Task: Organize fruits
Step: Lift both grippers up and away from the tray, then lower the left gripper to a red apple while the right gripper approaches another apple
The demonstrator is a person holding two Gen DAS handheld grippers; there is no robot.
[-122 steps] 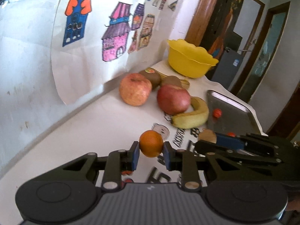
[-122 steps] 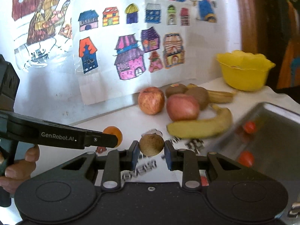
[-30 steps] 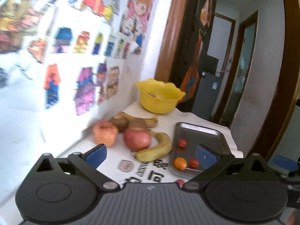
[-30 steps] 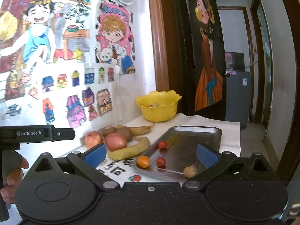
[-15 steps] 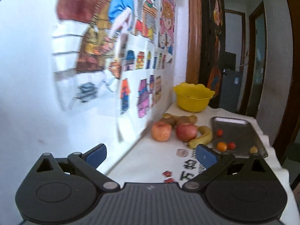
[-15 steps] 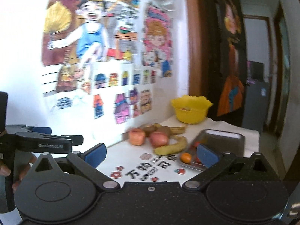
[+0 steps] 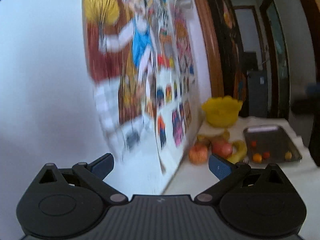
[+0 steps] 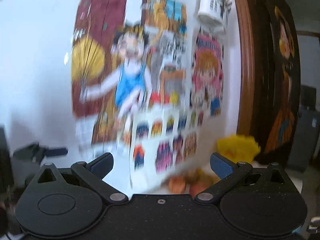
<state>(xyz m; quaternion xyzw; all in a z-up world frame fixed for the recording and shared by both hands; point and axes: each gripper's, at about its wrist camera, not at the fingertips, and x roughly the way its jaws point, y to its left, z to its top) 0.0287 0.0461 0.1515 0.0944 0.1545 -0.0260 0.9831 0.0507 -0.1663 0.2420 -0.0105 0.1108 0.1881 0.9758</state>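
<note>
Far beyond both empty, wide-spread tongs (image 7: 161, 165) (image 8: 161, 165), fruit-dotted tray (image 7: 280, 140).

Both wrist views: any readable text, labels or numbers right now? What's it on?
None legible.
Wall posters: motion-blurred, no words readable.
White cup on the wall: dark barcode-like stripes, nothing readable.
Tablecloth: any print hidden or too small.
Left gripper and right gripper: open, no marking legible.
</note>
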